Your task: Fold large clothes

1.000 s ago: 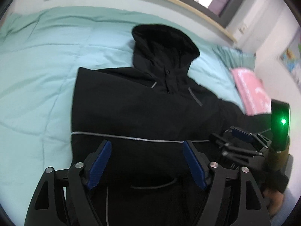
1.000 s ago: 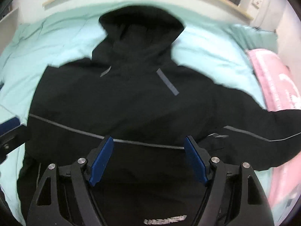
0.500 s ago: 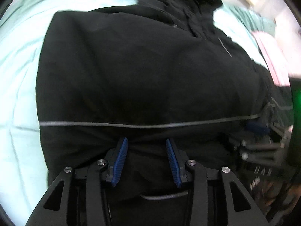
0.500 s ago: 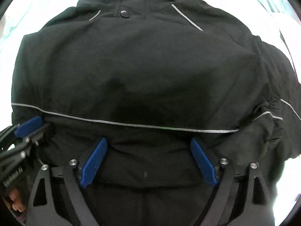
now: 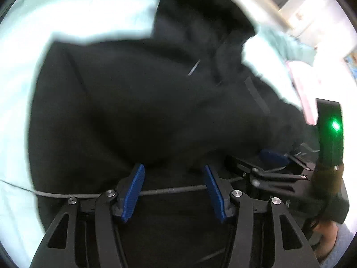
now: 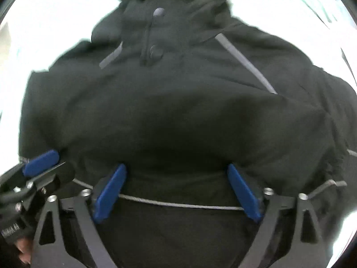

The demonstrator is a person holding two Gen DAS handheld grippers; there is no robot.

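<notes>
The black jacket lay spread on the bed, hood at the far end, and filled most of both views. The left tool stood at the jacket's near part with its blue pads moderately apart; the dark cloth bulged up just beyond their tips, and a thin grey piping line ran across the gap between them. Whether cloth was pinched could not be told. The right tool sat just to the right of it, over the same near part, its pads spread wide with the piping crossing between them and a fold of cloth rising ahead. From the right wrist view the collar snaps and two grey stripes showed on the far chest.

The bed wore a pale green quilt, washed out by glare. A pink cloth lay at the far right on the bed, and a light wooden headboard ran along the far edge under a pale wall.
</notes>
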